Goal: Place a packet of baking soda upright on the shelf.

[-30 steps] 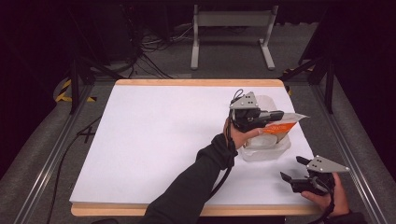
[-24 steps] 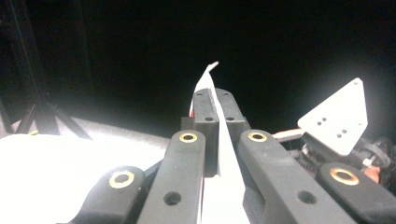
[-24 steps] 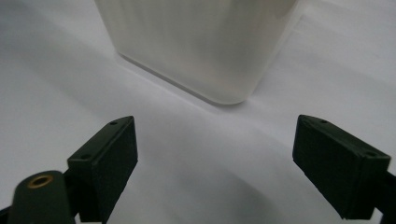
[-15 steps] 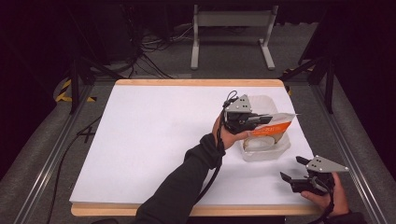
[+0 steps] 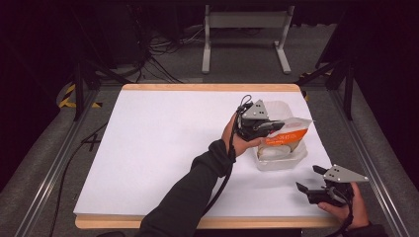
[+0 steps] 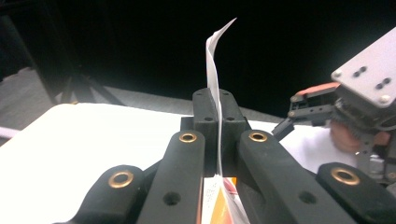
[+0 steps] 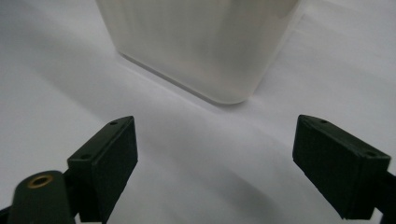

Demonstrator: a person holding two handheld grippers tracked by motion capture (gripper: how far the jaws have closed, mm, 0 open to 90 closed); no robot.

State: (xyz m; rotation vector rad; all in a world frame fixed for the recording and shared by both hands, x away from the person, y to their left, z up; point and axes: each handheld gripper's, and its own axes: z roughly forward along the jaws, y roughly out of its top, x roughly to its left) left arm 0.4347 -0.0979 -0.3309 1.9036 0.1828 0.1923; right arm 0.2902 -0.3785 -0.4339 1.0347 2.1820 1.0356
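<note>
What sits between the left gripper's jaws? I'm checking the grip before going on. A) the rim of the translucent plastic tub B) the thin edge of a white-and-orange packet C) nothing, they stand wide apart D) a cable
B: in the left gripper view the left gripper has its jaws pressed shut on the thin edge of the white-and-orange packet, held over the translucent plastic tub.

A flat white-and-orange plastic pouch (image 5: 290, 134) hangs level over a translucent white plastic tub (image 5: 280, 159) near the table's right edge.
</note>
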